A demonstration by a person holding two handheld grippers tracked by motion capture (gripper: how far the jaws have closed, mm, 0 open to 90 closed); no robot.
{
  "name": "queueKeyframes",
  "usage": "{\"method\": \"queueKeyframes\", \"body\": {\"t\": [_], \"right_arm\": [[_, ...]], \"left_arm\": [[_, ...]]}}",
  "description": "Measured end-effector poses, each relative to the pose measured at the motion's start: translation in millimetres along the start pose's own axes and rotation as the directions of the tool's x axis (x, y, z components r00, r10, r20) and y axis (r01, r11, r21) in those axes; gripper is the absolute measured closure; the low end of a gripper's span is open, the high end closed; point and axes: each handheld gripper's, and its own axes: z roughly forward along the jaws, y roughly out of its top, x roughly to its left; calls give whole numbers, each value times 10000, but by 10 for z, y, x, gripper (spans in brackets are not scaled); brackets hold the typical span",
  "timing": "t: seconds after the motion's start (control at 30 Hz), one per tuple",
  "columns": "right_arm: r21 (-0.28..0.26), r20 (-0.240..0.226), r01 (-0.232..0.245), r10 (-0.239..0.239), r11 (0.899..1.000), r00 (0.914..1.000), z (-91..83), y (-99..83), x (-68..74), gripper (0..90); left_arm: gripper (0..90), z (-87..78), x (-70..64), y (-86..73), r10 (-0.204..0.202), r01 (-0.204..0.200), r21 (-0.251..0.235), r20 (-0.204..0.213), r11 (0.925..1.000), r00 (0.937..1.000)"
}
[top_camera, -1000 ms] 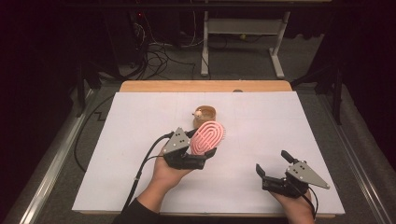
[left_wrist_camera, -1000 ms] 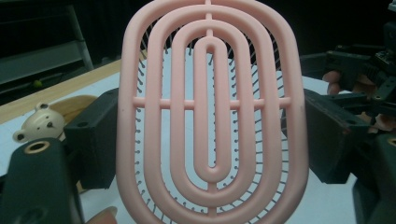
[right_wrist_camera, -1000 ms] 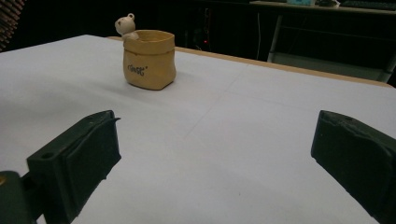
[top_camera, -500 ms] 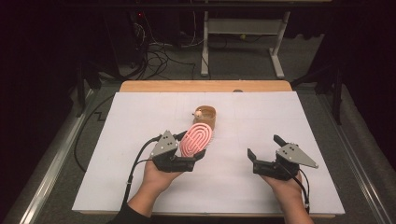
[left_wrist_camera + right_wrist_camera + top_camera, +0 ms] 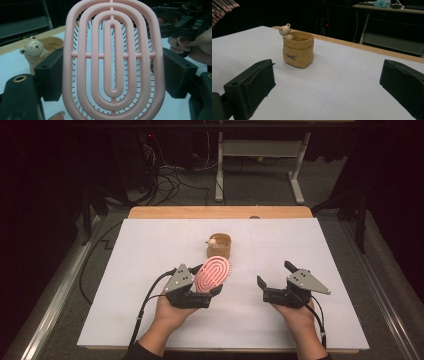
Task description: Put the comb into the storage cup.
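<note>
A pink oval hairbrush (image 5: 214, 271) with a ribbed, open back stands tilted above the white table, and my left gripper (image 5: 207, 281) is shut on its sides. In the left gripper view the hairbrush (image 5: 113, 62) is close up, its back toward the camera and the jaws pressing both edges. Just behind it sits a small tan sack-shaped pot (image 5: 220, 246) with a little bear figure (image 5: 285, 30) on its rim. My right gripper (image 5: 275, 276) hovers open to the right with nothing in it. In its own view the right gripper (image 5: 327, 82) faces the pot (image 5: 298, 50).
A white sheet (image 5: 150, 245) covers the table, with a wooden strip (image 5: 220, 212) along the far edge. Beyond it are a dark floor, cables and a white table frame (image 5: 260, 150). The right hand and its gripper (image 5: 180, 20) appear at the upper right of the left gripper view.
My left gripper has carried the brush slightly left and nearer to me, away from the pot. My right gripper has moved forward and left, toward the middle, still open.
</note>
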Motion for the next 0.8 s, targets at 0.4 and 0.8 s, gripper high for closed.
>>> {"method": "queueKeyframes", "body": {"t": [0.4, 0.8], "right_arm": [[441, 103, 48, -53, 9990, 9999, -65, -113, -53, 7], [447, -220, -347, 357, 9984, 9991, -139, -64, -10, 20]], "left_arm": [[181, 14, -69, 3, 24, -24, -63, 61, 10000, 10000], [181, 42, -96, -24, 219, -219, 58, -59, 9997, 9997]]}}
